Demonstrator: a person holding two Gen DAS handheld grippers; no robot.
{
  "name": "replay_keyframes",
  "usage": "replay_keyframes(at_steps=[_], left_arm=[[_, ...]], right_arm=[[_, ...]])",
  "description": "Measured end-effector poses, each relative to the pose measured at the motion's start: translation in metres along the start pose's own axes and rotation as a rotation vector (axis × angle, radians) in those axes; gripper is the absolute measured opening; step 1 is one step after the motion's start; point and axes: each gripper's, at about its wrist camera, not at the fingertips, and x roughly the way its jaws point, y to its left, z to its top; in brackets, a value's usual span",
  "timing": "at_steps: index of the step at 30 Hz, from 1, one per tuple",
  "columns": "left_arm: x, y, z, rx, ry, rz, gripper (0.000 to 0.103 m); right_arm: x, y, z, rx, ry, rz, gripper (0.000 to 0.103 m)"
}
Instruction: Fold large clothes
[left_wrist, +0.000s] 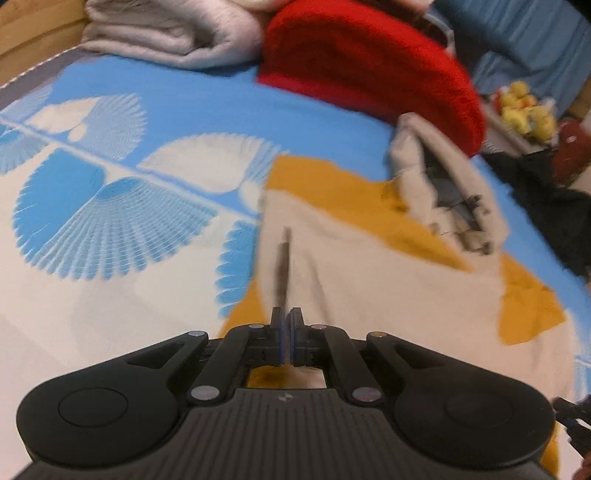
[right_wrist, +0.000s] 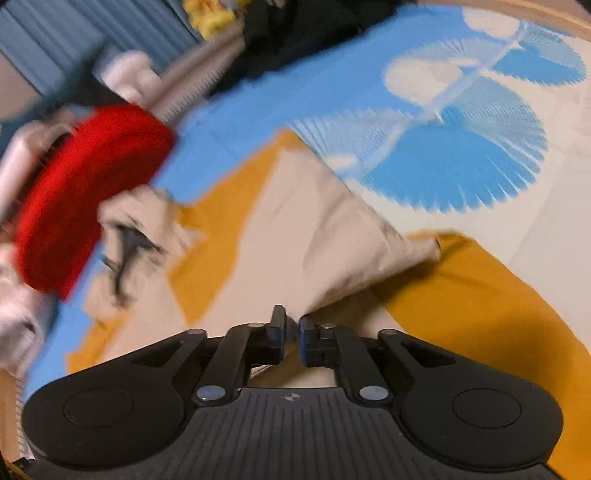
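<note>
A large cream and mustard-yellow garment (left_wrist: 376, 258) lies spread on a blue and white bedsheet (left_wrist: 110, 221). Its hood or collar end with dark print (left_wrist: 443, 192) points away from me. My left gripper (left_wrist: 286, 317) is shut on the cream cloth at its near edge, with a dark cord running forward from the jaws. In the right wrist view the same garment (right_wrist: 295, 240) shows, and my right gripper (right_wrist: 291, 325) is shut on a pulled-up fold of cream cloth. Both views are motion-blurred.
A red fluffy blanket (left_wrist: 369, 62) and a folded grey blanket (left_wrist: 173, 33) lie at the far side of the bed. Dark clothes (left_wrist: 554, 210) and yellow plush toys (left_wrist: 524, 110) sit at the right. The red blanket (right_wrist: 85, 192) also shows at the left of the right wrist view.
</note>
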Motion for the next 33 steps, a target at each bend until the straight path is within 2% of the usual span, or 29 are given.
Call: replay_keyframes(at_steps=[1, 3, 5, 7, 10, 11, 12, 13, 14, 16, 17, 18, 20, 24, 27, 30, 33], left_arm=[[-0.003, 0.001, 0.002, 0.004, -0.022, 0.032, 0.003], [-0.013, 0.001, 0.006, 0.015, -0.076, 0.036, 0.014], [-0.019, -0.003, 0.008, 0.028, -0.111, 0.004, 0.016], [-0.016, -0.009, 0.005, 0.053, -0.099, -0.056, 0.016], [-0.006, -0.02, -0.002, 0.098, -0.059, -0.09, 0.02], [-0.001, -0.024, -0.005, 0.117, -0.041, -0.093, 0.022], [0.004, -0.026, -0.008, 0.128, -0.025, -0.092, 0.03], [0.01, -0.028, -0.013, 0.138, -0.007, -0.089, 0.036], [0.018, -0.028, -0.018, 0.151, 0.027, -0.077, 0.044], [0.034, -0.023, -0.028, 0.17, 0.103, -0.022, 0.045], [0.036, -0.022, -0.029, 0.171, 0.114, -0.006, 0.045], [0.034, -0.022, -0.028, 0.17, 0.112, -0.004, 0.045], [0.026, -0.023, -0.024, 0.163, 0.085, -0.001, 0.045], [0.009, -0.028, -0.016, 0.146, 0.015, 0.0, 0.045], [0.006, -0.031, -0.014, 0.151, -0.008, 0.014, 0.045], [0.003, -0.033, -0.01, 0.145, -0.027, 0.017, 0.045], [0.0, -0.033, -0.01, 0.144, -0.038, 0.006, 0.045]], right_arm=[[0.0, -0.003, -0.001, 0.012, -0.006, -0.035, 0.013], [-0.005, -0.001, -0.002, 0.005, -0.045, -0.084, 0.025], [-0.015, 0.009, -0.006, -0.029, -0.115, -0.115, 0.026], [-0.024, 0.015, -0.01, -0.062, -0.189, -0.123, 0.026], [-0.03, 0.027, -0.011, -0.131, -0.274, -0.076, 0.026], [-0.03, 0.028, -0.009, -0.152, -0.281, -0.054, 0.027], [-0.027, 0.029, -0.008, -0.174, -0.275, -0.024, 0.029], [-0.019, 0.029, -0.007, -0.196, -0.242, 0.009, 0.032], [-0.009, 0.029, -0.005, -0.21, -0.185, 0.021, 0.04], [0.016, 0.021, -0.005, -0.215, -0.043, -0.044, 0.041], [0.026, 0.016, -0.006, -0.213, 0.012, -0.083, 0.04], [0.032, 0.009, -0.006, -0.193, 0.04, -0.113, 0.041], [0.031, 0.001, -0.004, -0.148, 0.04, -0.115, 0.041], [0.01, 0.016, 0.001, -0.199, -0.062, -0.099, 0.041], [-0.008, 0.023, 0.0, -0.187, -0.136, -0.082, 0.041], [-0.021, 0.033, -0.002, -0.24, -0.237, -0.054, 0.041], [-0.016, 0.037, -0.002, -0.314, -0.267, -0.02, 0.044]])
